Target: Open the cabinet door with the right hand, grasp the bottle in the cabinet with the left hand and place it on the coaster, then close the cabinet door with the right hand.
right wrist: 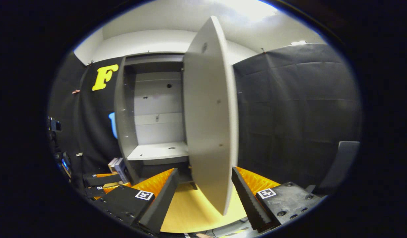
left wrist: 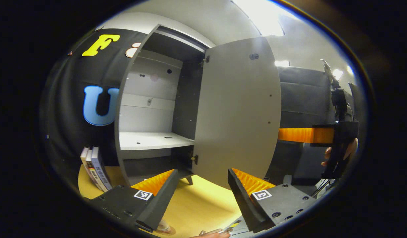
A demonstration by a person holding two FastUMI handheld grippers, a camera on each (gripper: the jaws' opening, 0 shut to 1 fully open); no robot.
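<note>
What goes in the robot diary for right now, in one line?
cabinet door: open | shelf: no bottle seen | left gripper: open | right gripper: open, straddling door edge

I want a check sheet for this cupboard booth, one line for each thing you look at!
Surface: yellow tabletop, bare in front of the cabinet.
Job's things: cabinet with its door swung wide open; shelf holds no bottle; bottle and coaster nothing seen.
Clutter: books standing left of the cabinet.
Grippers: left gripper open, holding nothing; right gripper open, its fingers either side of the door's edge, not pressing it.
Cables: dark cables at the lower right of the left gripper view.
Surroundings: black cloth wall, bright ceiling light.
</note>
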